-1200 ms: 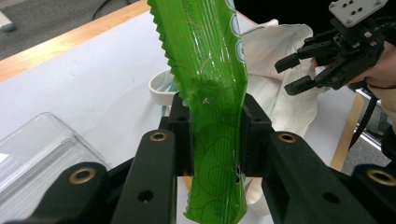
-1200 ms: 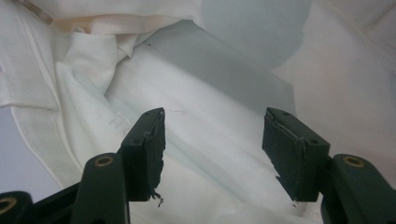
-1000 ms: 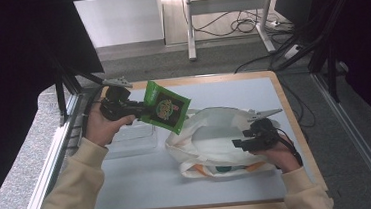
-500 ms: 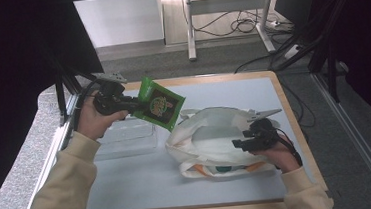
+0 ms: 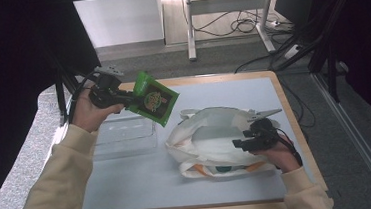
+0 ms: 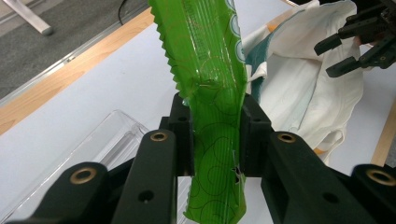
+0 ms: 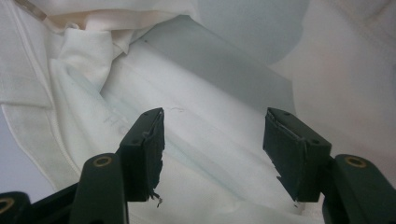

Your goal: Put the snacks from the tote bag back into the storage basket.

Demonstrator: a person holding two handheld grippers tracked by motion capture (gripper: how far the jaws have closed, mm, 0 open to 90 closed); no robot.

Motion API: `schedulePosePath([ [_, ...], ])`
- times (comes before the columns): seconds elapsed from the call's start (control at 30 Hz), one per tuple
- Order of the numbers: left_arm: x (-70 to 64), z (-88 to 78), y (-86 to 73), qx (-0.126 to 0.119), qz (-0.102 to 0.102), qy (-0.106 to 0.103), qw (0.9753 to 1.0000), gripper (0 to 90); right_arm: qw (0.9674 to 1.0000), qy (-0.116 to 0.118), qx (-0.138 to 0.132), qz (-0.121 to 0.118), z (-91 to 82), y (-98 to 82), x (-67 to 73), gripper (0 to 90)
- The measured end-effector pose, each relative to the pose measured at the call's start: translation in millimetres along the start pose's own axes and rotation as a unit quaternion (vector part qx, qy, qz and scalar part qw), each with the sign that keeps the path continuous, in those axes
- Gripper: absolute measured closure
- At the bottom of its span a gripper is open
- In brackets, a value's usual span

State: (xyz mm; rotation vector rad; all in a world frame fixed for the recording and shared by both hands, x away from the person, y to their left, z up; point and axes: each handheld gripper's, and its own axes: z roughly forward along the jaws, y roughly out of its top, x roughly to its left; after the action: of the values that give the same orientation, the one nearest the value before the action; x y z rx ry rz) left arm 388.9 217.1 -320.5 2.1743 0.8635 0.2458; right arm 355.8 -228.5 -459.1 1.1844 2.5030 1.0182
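The bench (image 5: 130, 189) carries a white bag (image 5: 211, 142), mouth gaping beside the right hand-held gripper (image 5: 237, 143), whose jaws stand apart, nothing between them. A clear tray (image 5: 125, 134) sits below the left hand-held gripper (image 5: 131, 94), clamped on a green packet (image 5: 154, 100) held up in the air.

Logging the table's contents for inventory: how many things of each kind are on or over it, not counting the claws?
Green snack packet: 1
White cloth bag: 1
Clear plastic tray: 1
Total: 3
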Motion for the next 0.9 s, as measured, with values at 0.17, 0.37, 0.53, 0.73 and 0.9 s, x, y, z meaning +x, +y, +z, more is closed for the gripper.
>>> schedulePosePath([
  [0.17, 5.9, -1.2, 1.2, 0.002, 0.003, 0.003, 1.0000, 71.9, 1.0000, 0.001, 0.001, 0.000, 0.3, -0.1, -0.1, 38.5],
  [0.37, 11.6, -4.3, 2.4, 0.010, 0.010, 0.012, 0.9998, 71.9, 1.0000, -0.002, 0.002, 0.003, 0.8, -0.6, -1.0, 38.5],
  [0.53, 19.0, -6.8, 2.8, 0.014, 0.016, 0.017, 0.9996, 71.8, 1.0000, -0.001, 0.004, 0.001, 1.4, -0.5, -0.3, 38.3],
  [0.73, 28.6, -1.6, 1.1, 0.030, 0.026, 0.019, 0.9990, 71.8, 1.0000, -0.003, 0.005, 0.001, 2.3, -0.7, 0.0, 37.9],
  [0.9, 37.6, 5.0, 1.3, 0.039, 0.031, 0.016, 0.9986, 71.8, 1.0000, -0.004, 0.005, 0.002, 2.8, -0.8, -0.1, 37.7],
])
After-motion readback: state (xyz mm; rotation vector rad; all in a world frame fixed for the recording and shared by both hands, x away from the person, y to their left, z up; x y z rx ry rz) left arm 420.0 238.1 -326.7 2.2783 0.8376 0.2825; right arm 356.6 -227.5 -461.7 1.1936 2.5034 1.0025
